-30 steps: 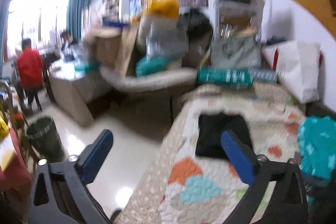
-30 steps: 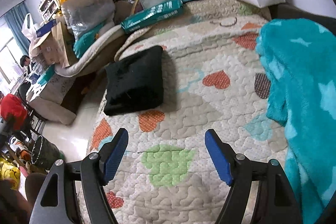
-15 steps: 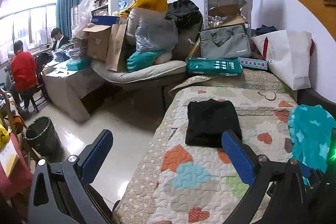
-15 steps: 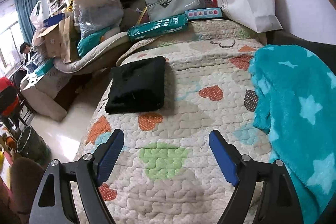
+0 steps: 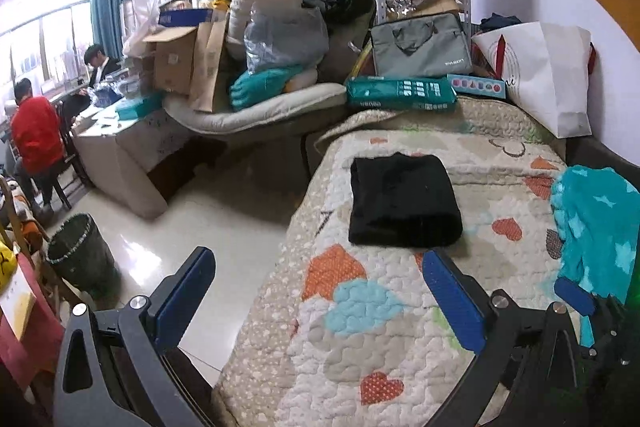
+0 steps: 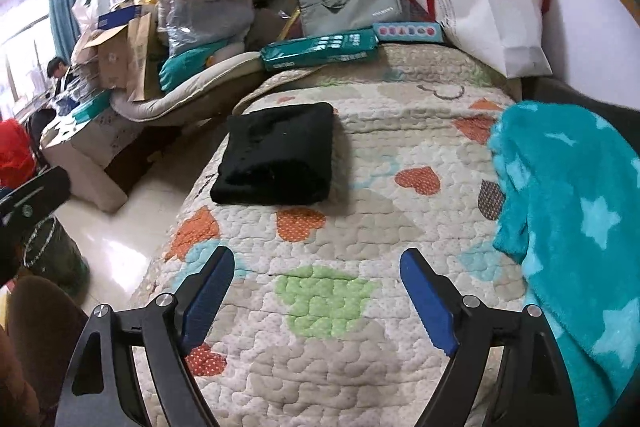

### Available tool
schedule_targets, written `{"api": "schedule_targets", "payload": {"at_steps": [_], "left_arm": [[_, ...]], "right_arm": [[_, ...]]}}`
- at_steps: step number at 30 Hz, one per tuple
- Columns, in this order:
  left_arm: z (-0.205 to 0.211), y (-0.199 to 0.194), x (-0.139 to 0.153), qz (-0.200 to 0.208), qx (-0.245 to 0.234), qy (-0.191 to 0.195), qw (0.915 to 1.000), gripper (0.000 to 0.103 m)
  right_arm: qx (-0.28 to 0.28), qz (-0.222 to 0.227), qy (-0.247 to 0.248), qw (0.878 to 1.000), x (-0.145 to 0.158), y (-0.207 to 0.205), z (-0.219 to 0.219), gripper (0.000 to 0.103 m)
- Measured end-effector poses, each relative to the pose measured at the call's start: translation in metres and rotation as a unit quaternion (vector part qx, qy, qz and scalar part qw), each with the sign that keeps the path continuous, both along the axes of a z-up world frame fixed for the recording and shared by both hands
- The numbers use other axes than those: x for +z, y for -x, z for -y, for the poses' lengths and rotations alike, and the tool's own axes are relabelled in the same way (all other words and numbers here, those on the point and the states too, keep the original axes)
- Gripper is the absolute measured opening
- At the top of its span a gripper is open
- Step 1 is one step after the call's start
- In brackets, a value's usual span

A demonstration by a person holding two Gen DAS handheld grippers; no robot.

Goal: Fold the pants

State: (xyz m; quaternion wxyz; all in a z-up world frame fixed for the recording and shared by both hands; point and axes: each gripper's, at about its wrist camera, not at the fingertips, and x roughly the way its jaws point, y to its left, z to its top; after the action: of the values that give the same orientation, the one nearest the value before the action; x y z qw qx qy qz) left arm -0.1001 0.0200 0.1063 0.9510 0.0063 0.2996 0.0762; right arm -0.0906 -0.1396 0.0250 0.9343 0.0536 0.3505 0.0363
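The black pants (image 5: 402,201) lie folded into a neat rectangle on the heart-patterned quilt (image 5: 360,331) of the bed, near its left edge. They also show in the right wrist view (image 6: 276,157). My left gripper (image 5: 316,271) is open and empty, held back from the pants over the bed's near left corner. My right gripper (image 6: 316,271) is open and empty, above the quilt (image 6: 340,339) and well short of the pants.
A teal star blanket (image 6: 568,227) lies on the bed's right side. Boxes (image 6: 320,49) and a white bag (image 6: 492,11) sit at the bed's far end. A bin (image 5: 78,255) stands on the floor at left. Two people sit at a desk far left.
Both grippers have drawn back and tilted up from the folded pants, which now look smaller and farther. The jaws have stayed open. The pants have not moved.
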Motion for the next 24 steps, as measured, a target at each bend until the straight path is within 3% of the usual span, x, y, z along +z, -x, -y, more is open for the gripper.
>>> {"api": "schedule_targets", "payload": {"at_steps": [12,24], "left_arm": [[-0.001,0.001,-0.012,-0.021,-0.007,0.001,0.9998,0.103],[0.002,0.002,-0.018,-0.029,-0.008,-0.005,0.9995,0.103]], "right_arm": [[0.024,-0.001,0.025,0.999,-0.004,0.003,-0.020,0.091],[0.017,-0.004,0.017,1.000,-0.005,0.005,-0.020,0.092]]}}
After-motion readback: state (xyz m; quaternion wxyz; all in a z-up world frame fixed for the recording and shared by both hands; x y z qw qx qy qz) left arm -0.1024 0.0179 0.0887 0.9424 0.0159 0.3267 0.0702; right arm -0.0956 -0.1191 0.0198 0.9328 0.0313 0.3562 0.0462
